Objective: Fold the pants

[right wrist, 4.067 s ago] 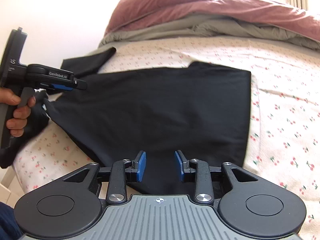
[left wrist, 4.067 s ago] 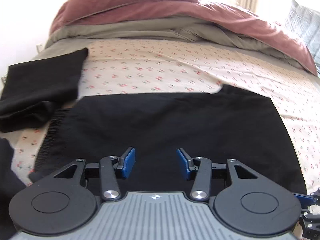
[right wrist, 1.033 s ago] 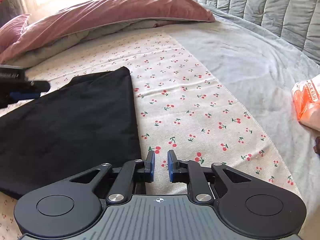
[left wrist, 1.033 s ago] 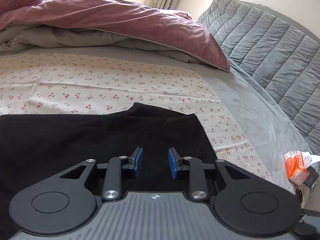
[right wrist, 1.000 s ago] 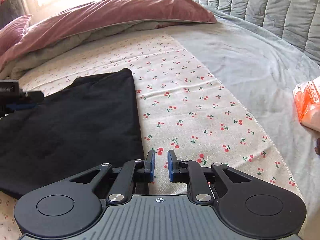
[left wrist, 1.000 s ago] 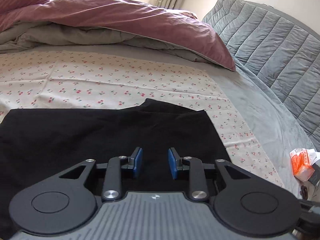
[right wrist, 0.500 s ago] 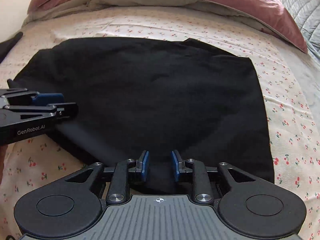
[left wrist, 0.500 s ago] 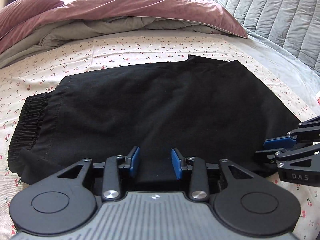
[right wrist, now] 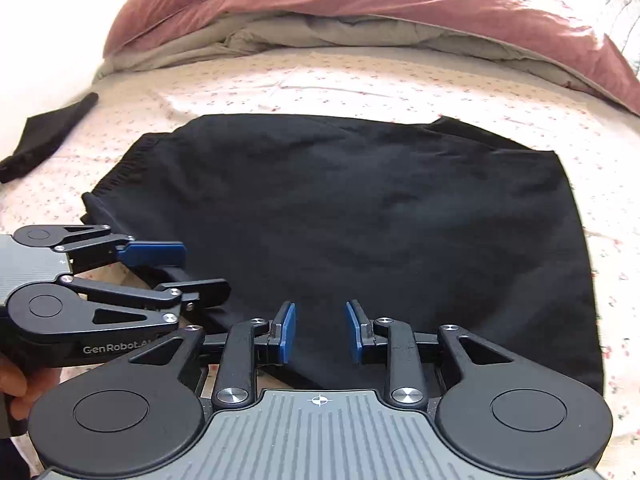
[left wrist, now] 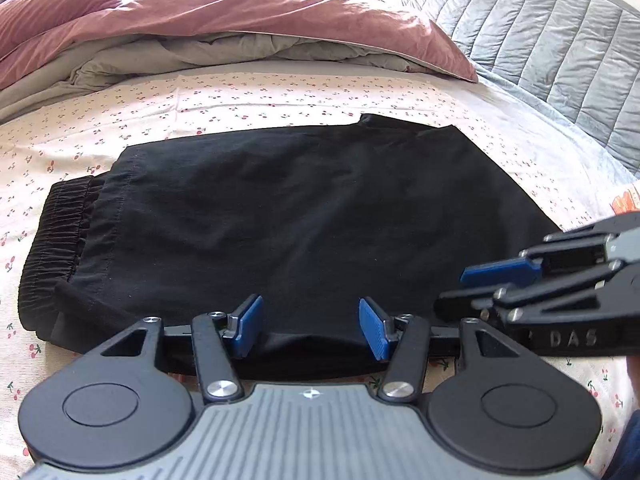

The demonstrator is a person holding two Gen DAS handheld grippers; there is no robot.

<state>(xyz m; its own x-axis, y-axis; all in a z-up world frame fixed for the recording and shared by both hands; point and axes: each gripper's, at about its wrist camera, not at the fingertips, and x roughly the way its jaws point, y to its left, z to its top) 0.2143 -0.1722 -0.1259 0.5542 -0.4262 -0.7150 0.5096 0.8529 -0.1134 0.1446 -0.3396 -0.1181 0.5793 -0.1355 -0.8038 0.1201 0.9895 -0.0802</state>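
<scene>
Left hand-held gripper (left wrist: 310, 328): released, blue pads spread wide, nothing between them; poised over the near edge of the black pants (left wrist: 304, 208). Seen from the right wrist view it enters at the left (right wrist: 192, 268), one finger above the other, tips at the near left part of the garment, with part of the person's hand (right wrist: 20, 390) on its grip.

Right hand-held gripper (right wrist: 320, 332): also released, pads parted, empty; positioned over the near edge of the pants (right wrist: 360, 232). From the left wrist view it comes in from the right (left wrist: 464, 288), tips over the near right part of the fabric.

Pants lie flat on the bed (left wrist: 280, 92), on the cherry-print sheet, folded into a broad rectangle. Elastic waistband (left wrist: 52, 240) at the left end, protruding from under the top layer.

Beyond the pants: pink and grey duvet (left wrist: 248, 28) bunched across the bed. Quilted grey headboard (left wrist: 540, 48) at right. Another dark garment (right wrist: 48, 136) lies well apart, near the far left edge of the bed.
</scene>
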